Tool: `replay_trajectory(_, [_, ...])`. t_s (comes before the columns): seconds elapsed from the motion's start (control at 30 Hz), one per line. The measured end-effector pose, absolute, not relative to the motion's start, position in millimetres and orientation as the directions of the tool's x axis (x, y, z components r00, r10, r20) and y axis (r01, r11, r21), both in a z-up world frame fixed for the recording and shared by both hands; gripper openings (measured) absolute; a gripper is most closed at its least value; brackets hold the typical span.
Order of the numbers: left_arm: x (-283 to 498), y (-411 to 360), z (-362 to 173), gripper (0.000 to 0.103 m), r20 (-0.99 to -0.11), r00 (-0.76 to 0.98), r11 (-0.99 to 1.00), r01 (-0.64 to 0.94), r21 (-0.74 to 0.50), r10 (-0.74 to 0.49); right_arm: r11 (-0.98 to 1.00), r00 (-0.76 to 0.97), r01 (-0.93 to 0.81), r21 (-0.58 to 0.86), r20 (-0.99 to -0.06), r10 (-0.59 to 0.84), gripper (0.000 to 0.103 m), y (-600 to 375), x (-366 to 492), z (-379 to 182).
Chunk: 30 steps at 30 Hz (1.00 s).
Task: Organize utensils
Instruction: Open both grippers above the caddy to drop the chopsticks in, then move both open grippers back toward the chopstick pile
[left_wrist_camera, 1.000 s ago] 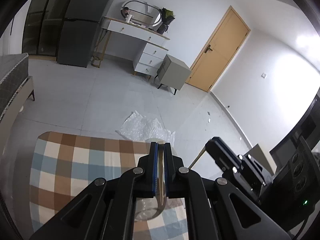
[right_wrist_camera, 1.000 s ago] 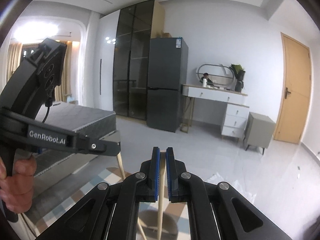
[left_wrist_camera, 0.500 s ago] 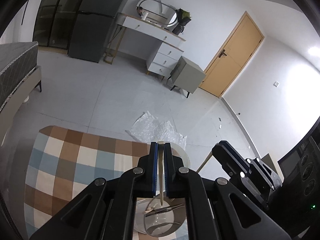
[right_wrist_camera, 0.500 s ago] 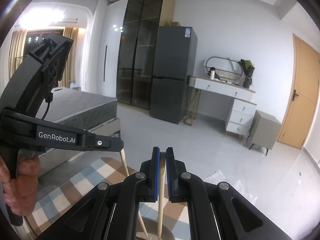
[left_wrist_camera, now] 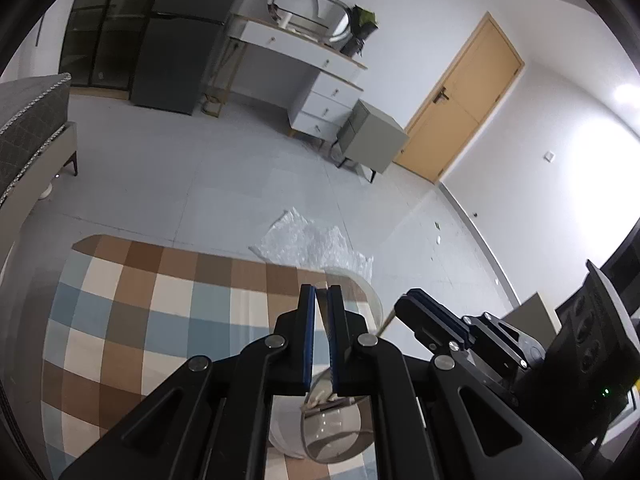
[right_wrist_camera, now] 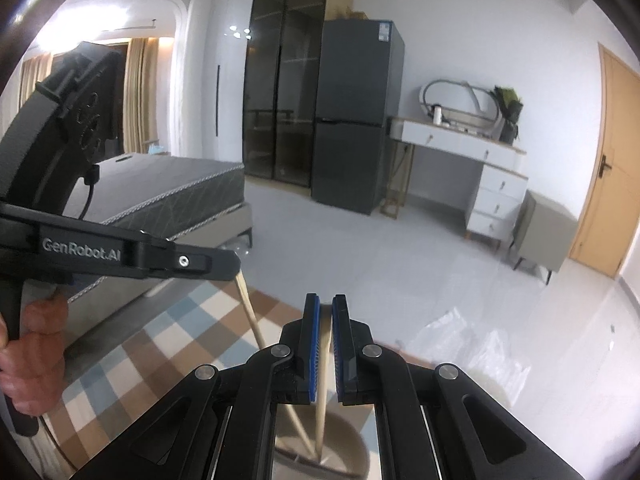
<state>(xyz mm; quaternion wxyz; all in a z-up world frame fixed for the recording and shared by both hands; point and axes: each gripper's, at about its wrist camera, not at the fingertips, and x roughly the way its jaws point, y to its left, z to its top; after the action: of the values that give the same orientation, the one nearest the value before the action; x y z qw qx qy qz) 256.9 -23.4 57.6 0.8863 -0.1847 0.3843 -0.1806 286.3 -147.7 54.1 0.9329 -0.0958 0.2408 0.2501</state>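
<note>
My left gripper [left_wrist_camera: 319, 290] is shut on a pale wooden chopstick [left_wrist_camera: 321, 312] that points down into a round pale cup [left_wrist_camera: 340, 440]; thin utensils lie inside the cup. My right gripper [right_wrist_camera: 326, 298] is shut on a second wooden chopstick [right_wrist_camera: 323, 360], whose lower end reaches into the same cup [right_wrist_camera: 348, 452]. In the right wrist view the left gripper [right_wrist_camera: 234, 268] comes in from the left, its chopstick [right_wrist_camera: 250, 312] slanting down into the cup, with a hand [right_wrist_camera: 36, 360] on its grip. In the left wrist view the right gripper [left_wrist_camera: 400, 300] sits just right of the cup.
The cup stands on a brown, blue and cream checked cloth [left_wrist_camera: 140, 320]. Crumpled clear plastic wrap [left_wrist_camera: 316, 240] lies on the grey floor beyond it. A grey bed [right_wrist_camera: 160, 188] is at the left, and a fridge [right_wrist_camera: 356, 120], a white desk [right_wrist_camera: 464, 144] and a door [left_wrist_camera: 460, 100] stand further off.
Both grippers have sunk toward the table, still shut on their chopsticks. The cup shows more fully under the left gripper, and both chopsticks reach deeper into it.
</note>
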Motion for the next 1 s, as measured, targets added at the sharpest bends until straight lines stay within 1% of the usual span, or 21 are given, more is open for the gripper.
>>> replay_trajectory(0.3, [253.0,-35.3,55.0,0.001,-0.677,0.575,0.884,0.214,-0.417,-0.459,0.873,0.722,-0.485,0.052,-0.539,0.434,0.007,-165.0,282.3,47.1])
replay_trajectory(0.33, [251.6,-38.7,56.8,0.002,-0.681,0.561,0.879,0.234,-0.414,-0.471,0.877,0.720,-0.476,0.066,-0.543,0.432,0.009,-167.5,281.9,47.5])
replay_trajectory(0.37, [250.9,-41.3,56.8,0.004,-0.691,0.548,0.880,0.246,-0.406,-0.472,0.883,0.722,-0.462,0.076,-0.547,0.425,0.021,-170.5,281.0,47.9])
replay_trajectory(0.4, [250.6,-44.5,56.2,0.007,-0.707,0.530,0.883,0.254,-0.394,-0.468,0.889,0.727,-0.450,0.088,-0.543,0.421,0.036,-174.2,278.5,48.6])
replay_trajectory(0.43, [249.6,-47.3,55.7,0.014,-0.722,0.512,0.885,0.258,-0.388,-0.466,0.892,0.733,-0.440,0.099,-0.534,0.421,0.040,-177.5,275.1,49.8])
replay_trajectory(0.53, [241.4,-50.4,57.4,0.026,-0.729,0.504,0.886,0.276,-0.373,-0.464,0.905,0.746,-0.410,0.110,-0.530,0.403,0.041,-186.8,264.4,51.3])
replay_trajectory(0.6, [236.1,-49.8,59.3,0.032,-0.729,0.511,0.890,0.275,-0.365,-0.457,0.914,0.752,-0.389,0.119,-0.531,0.390,0.044,-193.5,255.5,52.0])
replay_trajectory(0.7, [226.9,-43.1,64.1,0.033,-0.727,0.519,0.893,0.253,-0.372,-0.450,0.926,0.764,-0.356,0.129,-0.531,0.368,0.045,-202.3,240.7,53.7])
replay_trajectory(0.77, [219.6,-38.2,67.1,0.034,-0.731,0.540,0.909,0.228,-0.350,-0.417,0.930,0.769,-0.338,0.142,-0.529,0.360,0.046,-208.6,231.7,55.9])
replay_trajectory(0.8, [215.4,-35.7,68.5,0.037,-0.730,0.549,0.913,0.219,-0.345,-0.407,0.932,0.772,-0.331,0.149,-0.525,0.358,0.049,-211.1,228.1,57.2])
replay_trajectory(0.83, [212.3,-33.7,68.6,0.043,-0.730,0.553,0.916,0.211,-0.342,-0.401,0.933,0.775,-0.326,0.156,-0.521,0.358,0.050,-212.7,222.9,58.8])
replay_trajectory(0.87, [206.8,-30.6,69.9,0.045,-0.733,0.561,0.921,0.195,-0.337,-0.386,0.933,0.778,-0.321,0.163,-0.516,0.358,0.052,-214.2,219.2,60.9])
replay_trajectory(0.93, [195.8,-26.6,72.0,0.047,-0.731,0.576,0.929,0.179,-0.323,-0.365,0.933,0.783,-0.315,0.175,-0.507,0.360,0.055,-215.5,208.4,64.3])
replay_trajectory(1.0, [184.0,-25.2,74.7,0.047,-0.729,0.593,0.938,0.170,-0.301,-0.342,0.932,0.791,-0.312,0.186,-0.493,0.363,0.062,-214.2,195.5,67.9])
